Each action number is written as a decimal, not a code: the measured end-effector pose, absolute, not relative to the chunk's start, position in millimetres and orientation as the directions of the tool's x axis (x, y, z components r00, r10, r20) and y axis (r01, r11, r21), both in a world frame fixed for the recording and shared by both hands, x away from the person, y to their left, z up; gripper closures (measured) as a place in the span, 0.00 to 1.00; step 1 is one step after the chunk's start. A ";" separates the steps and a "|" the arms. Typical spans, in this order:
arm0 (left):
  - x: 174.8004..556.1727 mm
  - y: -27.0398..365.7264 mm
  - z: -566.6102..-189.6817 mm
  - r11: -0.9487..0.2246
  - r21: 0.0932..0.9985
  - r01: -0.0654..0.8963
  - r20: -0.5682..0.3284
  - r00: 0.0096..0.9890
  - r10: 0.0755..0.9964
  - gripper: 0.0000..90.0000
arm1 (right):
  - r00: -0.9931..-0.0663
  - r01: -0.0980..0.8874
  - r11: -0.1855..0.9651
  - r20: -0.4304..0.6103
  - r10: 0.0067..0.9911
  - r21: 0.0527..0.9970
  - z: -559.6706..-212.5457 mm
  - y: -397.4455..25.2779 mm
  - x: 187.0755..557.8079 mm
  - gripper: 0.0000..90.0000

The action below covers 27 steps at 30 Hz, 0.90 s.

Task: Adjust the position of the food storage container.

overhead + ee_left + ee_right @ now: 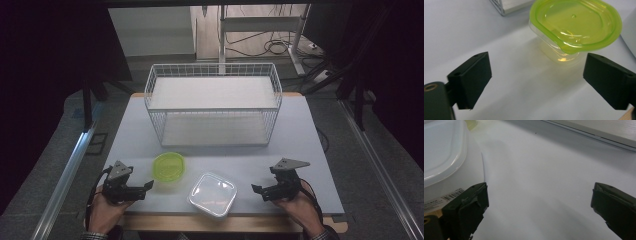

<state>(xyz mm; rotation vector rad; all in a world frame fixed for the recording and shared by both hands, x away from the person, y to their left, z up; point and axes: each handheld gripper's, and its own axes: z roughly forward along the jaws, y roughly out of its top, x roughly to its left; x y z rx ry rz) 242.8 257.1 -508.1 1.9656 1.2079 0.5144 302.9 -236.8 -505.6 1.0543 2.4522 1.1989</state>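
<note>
Left gripper (148,185) jaws wide, empty, lined up toward green-lidded container (169,166); right gripper (256,189) jaws wide, empty, beside clear-lidded square container (213,194).

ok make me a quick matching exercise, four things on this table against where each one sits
Things:
1. green-lidded container
2. white-lidded container
3. wire basket
4. right gripper

Places:
A. far middle of the table
B. near edge, centre
C. near right, jaws open
D. just ahead of the left gripper

Pairs: 1-D, 2-B, 3-A, 4-C
</note>
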 end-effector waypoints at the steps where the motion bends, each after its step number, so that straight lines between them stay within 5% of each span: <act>1: 241.7 257.7 -505.6 -0.260 0.779 0.571 -0.051 0.470 0.881 0.13 | -0.719 0.512 0.413 0.112 0.686 0.753 -505.3 -236.6 302.7 0.04; 12: 232.5 228.7 -473.2 -0.297 0.824 0.482 -0.028 0.559 0.829 0.55 | -0.704 0.540 0.406 0.132 0.698 0.737 -504.9 -238.0 304.1 0.13; 27: 270.7 174.1 -467.0 -0.336 0.816 0.471 -0.062 0.648 0.759 1.00 | -0.718 0.524 0.414 0.124 0.685 0.744 -502.7 -235.6 302.5 0.14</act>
